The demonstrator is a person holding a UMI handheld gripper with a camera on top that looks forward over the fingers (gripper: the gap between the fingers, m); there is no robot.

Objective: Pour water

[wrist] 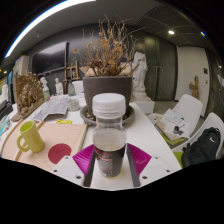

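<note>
While clamped between both pink pads (84, 158), bottle (109, 137) with white cap, upright, dark liquid low inside. Gripper (110, 160) narrowed onto it. Yellow mug (30, 137) off left on table (60, 150); potted dry plant (107, 88) beyond.

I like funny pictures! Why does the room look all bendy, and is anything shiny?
In the gripper view the wide lens curves the table and walls; a ceiling light glares; the bottle between the gripper fingers looks sharp and big.
</note>
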